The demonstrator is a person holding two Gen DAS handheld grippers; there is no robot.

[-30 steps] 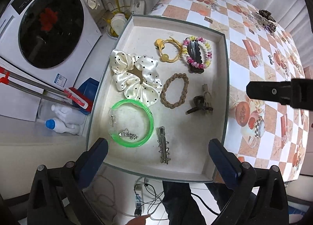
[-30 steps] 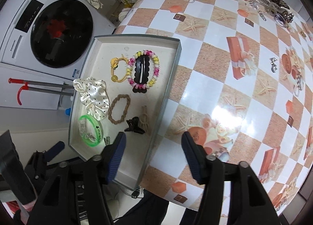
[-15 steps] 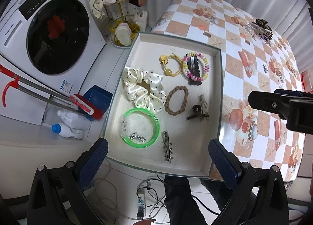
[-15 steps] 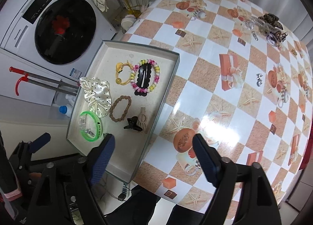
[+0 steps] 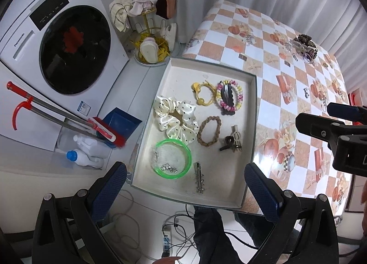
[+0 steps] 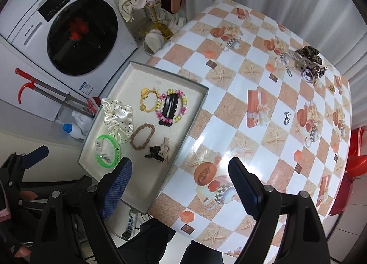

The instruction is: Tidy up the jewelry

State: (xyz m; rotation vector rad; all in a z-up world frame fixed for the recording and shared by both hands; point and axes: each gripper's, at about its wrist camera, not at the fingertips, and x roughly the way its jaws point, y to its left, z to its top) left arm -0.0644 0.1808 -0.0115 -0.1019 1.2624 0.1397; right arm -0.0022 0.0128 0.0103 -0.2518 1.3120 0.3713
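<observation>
A white tray (image 5: 251, 130) (image 6: 197, 105) sits at the table's left edge. It holds a polka-dot scrunchie (image 5: 175, 121), a green bangle (image 5: 172, 159), a braided brown band (image 5: 209, 130), a bead bracelet around a black clip (image 5: 229, 98), a yellow tie (image 5: 203, 94), a claw clip (image 5: 230, 144) and a silver clip (image 5: 199, 180). A pile of loose jewelry (image 6: 305, 62) and a small silver piece (image 6: 286, 118) lie on the checkered table (image 6: 263, 75). My left gripper (image 5: 183, 186) is open and empty, high above the tray's near edge. My right gripper (image 6: 181, 183) is open and empty, high above the table's near edge.
A washing machine (image 5: 57, 52) stands on the left with a red-handled broom and blue dustpan (image 5: 107, 126) and a bottle (image 5: 84, 158) on the floor. A yellow rack with cloths (image 5: 149, 34) stands behind the tray. White curtains hang behind the table. Cables lie on the floor below.
Both grippers have risen and pulled back from the tray and table, so everything looks smaller. The right gripper's jaws have opened wider. No item has moved.
</observation>
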